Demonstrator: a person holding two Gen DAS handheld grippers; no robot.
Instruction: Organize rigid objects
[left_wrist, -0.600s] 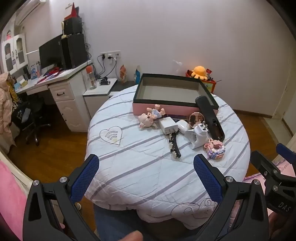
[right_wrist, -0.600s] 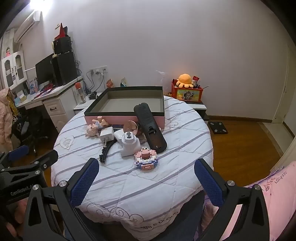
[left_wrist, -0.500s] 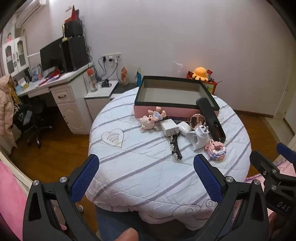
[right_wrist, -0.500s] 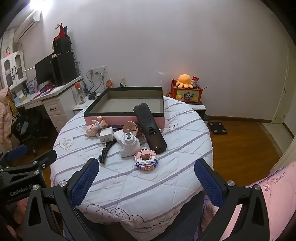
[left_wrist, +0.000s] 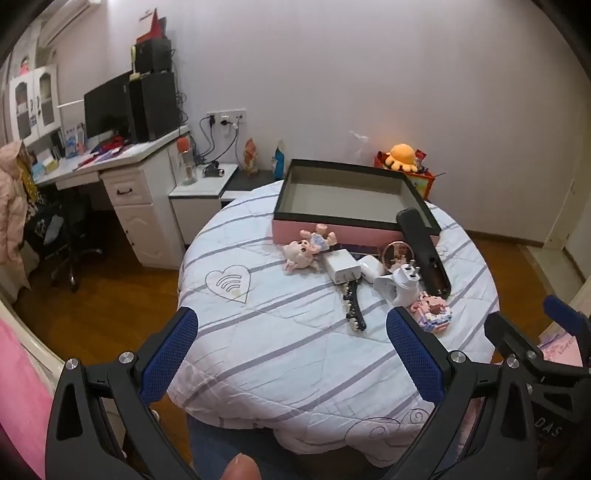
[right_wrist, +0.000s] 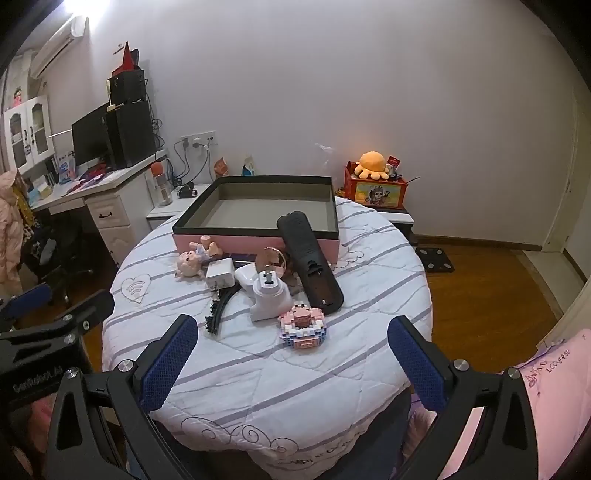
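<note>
A pink box with a black rim (left_wrist: 354, 225) (right_wrist: 255, 242) stands empty at the back of the round table (left_wrist: 280, 347) (right_wrist: 280, 373). In front of it lie a black remote (left_wrist: 424, 251) (right_wrist: 308, 266) leaning on the box, a pig doll (left_wrist: 304, 251) (right_wrist: 190, 260), a white charger (left_wrist: 341, 266) (right_wrist: 221, 275), a white plug adapter (left_wrist: 400, 284) (right_wrist: 267, 295), a black hair clip (left_wrist: 352, 304) (right_wrist: 218, 308), a pink block toy (left_wrist: 432, 312) (right_wrist: 303, 326) and a small round mirror (left_wrist: 397, 254) (right_wrist: 269, 258). My left gripper (left_wrist: 291, 354) and right gripper (right_wrist: 295, 362) are open and empty, held near the table's front edge.
A white desk (left_wrist: 122, 173) with monitor and speakers stands at the left, with an office chair (left_wrist: 66, 236) before it. A low cabinet with an orange plush (right_wrist: 373, 166) on a red box is behind the table. Wooden floor surrounds the table. Pink bedding (right_wrist: 546, 373) is at the right.
Both grippers have drifted slightly; the view of the table has shifted a little. Nothing on the table has moved.
</note>
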